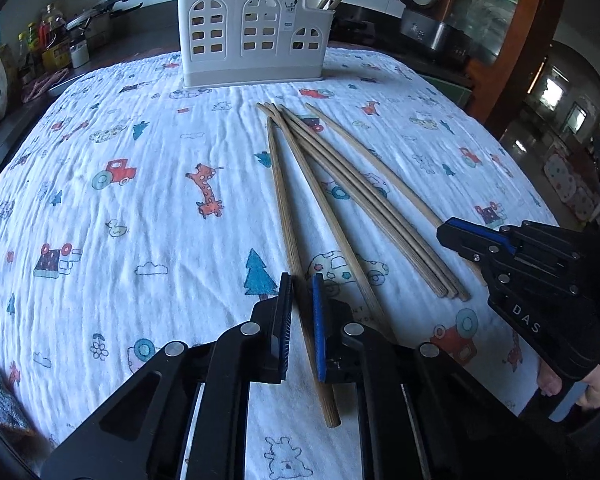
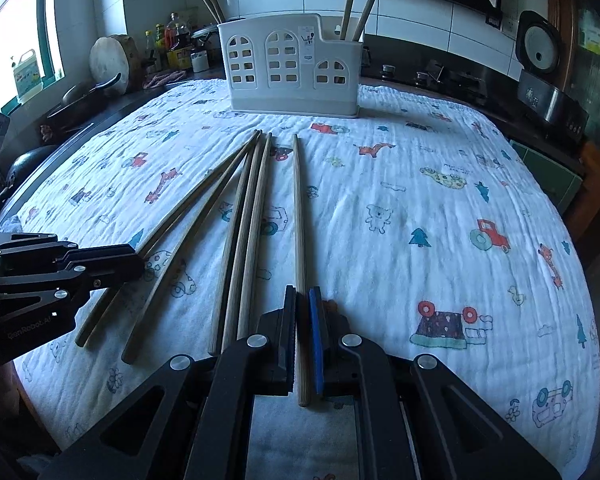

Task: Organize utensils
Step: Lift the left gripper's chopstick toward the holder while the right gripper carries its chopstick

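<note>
Dim, bluish daylight enters from a window (image 2: pixel 16 52) at left, glaring white. Strong fisheye bending darkens the corners; the cloth (image 2: pixel 380 200) stays sharp, soft shadows only.

Black hand-held gripper (image 1: pixel 302 292), blue pads (image 1: pixel 319 332), silver screws.

1. Cloth (image 1: pixel 172 208) over the bench: white crinkled muslin, printed with orange giraffes, red tractors, teal fir trees, yellow ducks.
2. Utensil holder (image 1: pixel 252 36): white plastic, pale grey base, arched window cut-outs.
3. Chopsticks (image 1: pixel 340 184): light brown wood, fine lengthwise grain.
4. Left tongs (image 1: pixel 302 292): black frame, blue pads, silver rivets.
5. Right tongs (image 2: pixel 302 300): black frame, blue pad, silver rivets.
</note>
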Tool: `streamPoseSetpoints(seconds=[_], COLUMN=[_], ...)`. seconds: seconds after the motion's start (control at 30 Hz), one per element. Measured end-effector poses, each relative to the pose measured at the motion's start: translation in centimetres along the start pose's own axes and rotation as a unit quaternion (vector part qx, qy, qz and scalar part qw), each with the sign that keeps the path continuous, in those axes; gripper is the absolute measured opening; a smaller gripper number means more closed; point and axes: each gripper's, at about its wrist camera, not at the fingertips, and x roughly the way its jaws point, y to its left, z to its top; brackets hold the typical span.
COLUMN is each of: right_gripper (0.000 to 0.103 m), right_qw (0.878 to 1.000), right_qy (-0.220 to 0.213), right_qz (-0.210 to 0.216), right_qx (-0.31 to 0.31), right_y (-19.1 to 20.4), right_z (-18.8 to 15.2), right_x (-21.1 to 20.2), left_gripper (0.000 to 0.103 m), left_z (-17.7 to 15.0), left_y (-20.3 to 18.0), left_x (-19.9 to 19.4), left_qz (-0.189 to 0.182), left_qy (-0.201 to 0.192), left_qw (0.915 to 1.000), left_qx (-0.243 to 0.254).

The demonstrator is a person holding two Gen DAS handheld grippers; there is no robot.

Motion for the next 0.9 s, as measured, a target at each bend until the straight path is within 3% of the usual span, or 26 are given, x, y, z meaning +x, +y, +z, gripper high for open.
streamPoseSetpoints(seconds=[0.2,0.4,0.53,0.67,0.9], right_gripper=[0.007,0.007,0.007,0.007,0.007], right_qw=[1.0,0.998,0.996,0.994,0.993], right_qy=[-0.017,-0.059,-0.092,-0.112,-0.115], right_qz=[0.002,-0.006,-0.008,-0.001,0.005], right_qx=[0.005,0.0,-0.007,-0.007,-0.022], right_y=[-0.1,-0.1,0.1,0.1,0.3], right_z=[0.5,2.5,4.8,7.1,12.2], right_x=[-1.4,-4.4,-6.4,-7.4,-7.9], left_gripper=[0.008,0.006,0.006,0.006,0.006], left_z=[0.6,2.7,4.9,7.0,10.4], left_y=[1.1,1.9,2.3,3.2,4.3], left_x=[-2.6,-6.5,-7.9,-8.0,-8.2], left_qz=[-0.005,-0.004,-0.014,-0.04,-0.059], left_qy=[-0.023,-0.078,-0.107,-0.113,-0.139], left_qw=[0.9997,0.9968,0.9939,0.9927,0.9881], left_qx=[0.004,0.018,0.021,0.014,0.029])
